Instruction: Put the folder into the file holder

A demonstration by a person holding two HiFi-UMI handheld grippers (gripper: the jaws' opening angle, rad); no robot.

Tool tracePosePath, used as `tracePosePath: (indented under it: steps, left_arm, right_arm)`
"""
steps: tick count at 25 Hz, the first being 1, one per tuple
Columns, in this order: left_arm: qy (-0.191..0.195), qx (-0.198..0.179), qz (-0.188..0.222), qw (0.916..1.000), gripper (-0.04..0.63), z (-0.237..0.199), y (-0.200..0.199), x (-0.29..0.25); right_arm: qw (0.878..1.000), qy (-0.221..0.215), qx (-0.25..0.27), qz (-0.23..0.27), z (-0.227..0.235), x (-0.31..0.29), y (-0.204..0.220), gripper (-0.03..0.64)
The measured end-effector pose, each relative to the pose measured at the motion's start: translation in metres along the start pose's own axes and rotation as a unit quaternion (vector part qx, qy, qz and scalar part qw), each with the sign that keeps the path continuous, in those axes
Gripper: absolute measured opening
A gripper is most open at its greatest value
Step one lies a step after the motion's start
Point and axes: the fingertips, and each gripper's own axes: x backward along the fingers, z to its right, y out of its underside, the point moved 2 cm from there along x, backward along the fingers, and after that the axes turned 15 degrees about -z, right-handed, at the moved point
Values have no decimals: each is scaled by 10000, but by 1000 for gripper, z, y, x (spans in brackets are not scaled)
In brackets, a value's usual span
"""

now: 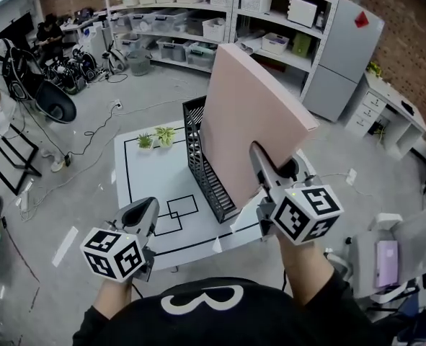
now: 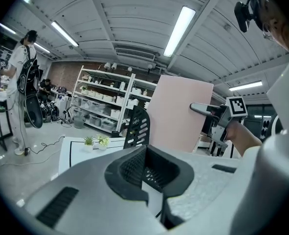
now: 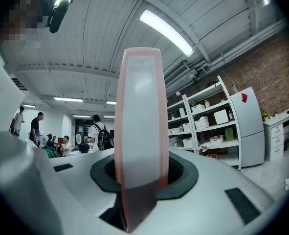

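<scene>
A pink folder [image 1: 256, 121] is held upright and tilted in the air, its lower edge beside the right side of the black mesh file holder [image 1: 205, 164]. That holder stands on the white table [image 1: 148, 171]. My right gripper [image 1: 259, 157] is shut on the folder's near edge. In the right gripper view the folder [image 3: 139, 121] rises edge-on from between the jaws [image 3: 139, 195]. My left gripper [image 1: 144, 215] hovers over the table's front left edge, shut and holding nothing. From the left gripper view [image 2: 154, 190] I see the folder [image 2: 178, 114], the holder [image 2: 138, 126] and the right gripper [image 2: 198, 106].
Two small potted plants [image 1: 155, 137] stand at the table's far left. Black lines are marked on the tabletop. Shelves with bins [image 1: 198, 27] and a grey fridge [image 1: 346, 56] line the back wall. Cables [image 1: 90, 132] trail over the floor at left. A person [image 2: 22, 82] stands at far left.
</scene>
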Motion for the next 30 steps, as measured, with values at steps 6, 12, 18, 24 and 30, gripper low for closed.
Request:
tracePosePath:
  steps: [6, 12, 18, 24, 30]
  left_arm:
    - [194, 11, -146, 9997, 6, -22, -15, -7]
    - [285, -69, -274, 9992, 6, -38, -16, -10]
    - [351, -101, -426, 9984, 6, -48, -9, -12]
    - [439, -152, -463, 9978, 6, -52, -12, -12]
    - [506, -201, -487, 9973, 6, -56, -11, -12]
  right_arm:
    - [9996, 156, 76, -203, -12, -26, 1, 137]
    - [9988, 281, 228, -325, -20, -47, 15, 137]
    - [9984, 285, 417, -243, -29, -57, 20, 137]
    - [9985, 340, 400, -175, -30, -63, 18, 134]
    - [9985, 389, 385, 76, -31, -60, 19, 133]
